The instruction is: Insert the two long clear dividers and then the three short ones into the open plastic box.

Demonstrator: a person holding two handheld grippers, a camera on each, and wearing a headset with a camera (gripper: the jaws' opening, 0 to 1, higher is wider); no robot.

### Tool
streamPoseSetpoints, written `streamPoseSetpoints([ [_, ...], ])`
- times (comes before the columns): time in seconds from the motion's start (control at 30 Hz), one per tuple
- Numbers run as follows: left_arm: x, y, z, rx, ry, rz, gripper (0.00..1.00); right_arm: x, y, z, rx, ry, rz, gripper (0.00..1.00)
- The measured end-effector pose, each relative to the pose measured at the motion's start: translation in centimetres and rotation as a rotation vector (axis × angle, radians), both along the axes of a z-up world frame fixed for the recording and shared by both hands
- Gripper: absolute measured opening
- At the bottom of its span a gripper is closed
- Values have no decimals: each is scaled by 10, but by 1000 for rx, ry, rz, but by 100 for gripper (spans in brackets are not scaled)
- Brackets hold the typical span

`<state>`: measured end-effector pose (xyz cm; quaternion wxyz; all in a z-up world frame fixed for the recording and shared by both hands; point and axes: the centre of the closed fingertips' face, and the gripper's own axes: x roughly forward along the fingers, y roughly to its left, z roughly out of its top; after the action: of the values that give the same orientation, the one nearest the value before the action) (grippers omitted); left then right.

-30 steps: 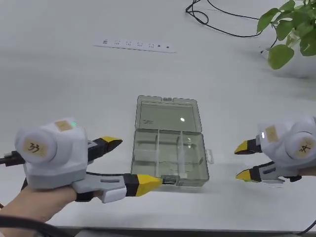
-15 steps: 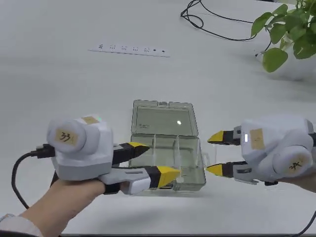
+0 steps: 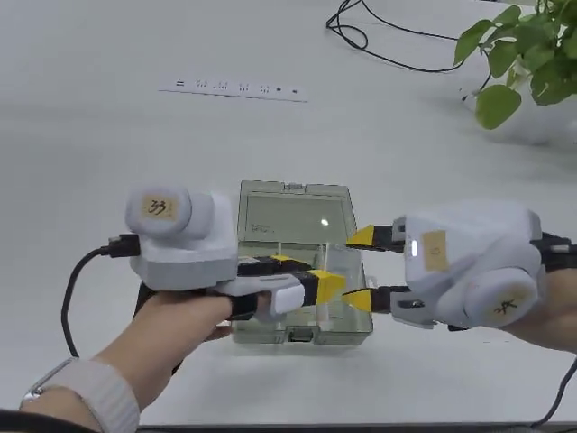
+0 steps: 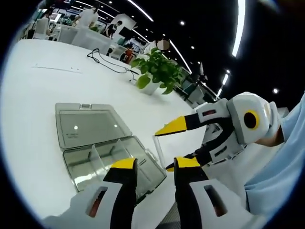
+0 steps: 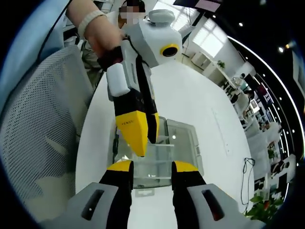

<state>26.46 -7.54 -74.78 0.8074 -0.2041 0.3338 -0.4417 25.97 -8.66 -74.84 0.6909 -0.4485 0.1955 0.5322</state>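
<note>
Plastic box point(image 3: 302, 329) lies open on the white bench point(image 3: 108, 180), just in front of the person, with its lid point(image 3: 293, 215) folded flat on the far side. Clear dividers point(image 4: 96, 156) stand upright inside the base and split it into compartments; how many there are cannot be told.

The left gripper point(image 3: 306, 273) reaches in from the left and hangs over the near part of the base, jaws a moderate way apart with nothing between them. The right gripper point(image 3: 359, 268) comes from the other side at the box's right edge, jaws spread wide, one tip above the other, and it holds nothing. The two grippers point at each other, tips near but apart.

Beyond the box lie a white power strip point(image 3: 230, 87) and a black cable point(image 3: 379, 41), with a leafy potted plant point(image 3: 523, 54) at the far right.
</note>
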Motion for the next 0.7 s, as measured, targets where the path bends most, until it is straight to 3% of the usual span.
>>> streamPoseSetpoints([
  [0.2, 1, 2, 1, -44, 66, 32, 11, 0, 2, 0, -15, -18, 15, 32],
  [0.27, 2, 2, 1, -50, 72, 32, 8, -1, 3, 0, -19, -21, 20, 32],
  [0.47, -4, -2, 3, -73, 111, 13, 0, -2, 7, 0, -32, -36, 45, 32],
  [0.7, -8, -4, 4, -97, 157, 8, 0, -3, 8, 1, -67, -64, 85, 32],
])
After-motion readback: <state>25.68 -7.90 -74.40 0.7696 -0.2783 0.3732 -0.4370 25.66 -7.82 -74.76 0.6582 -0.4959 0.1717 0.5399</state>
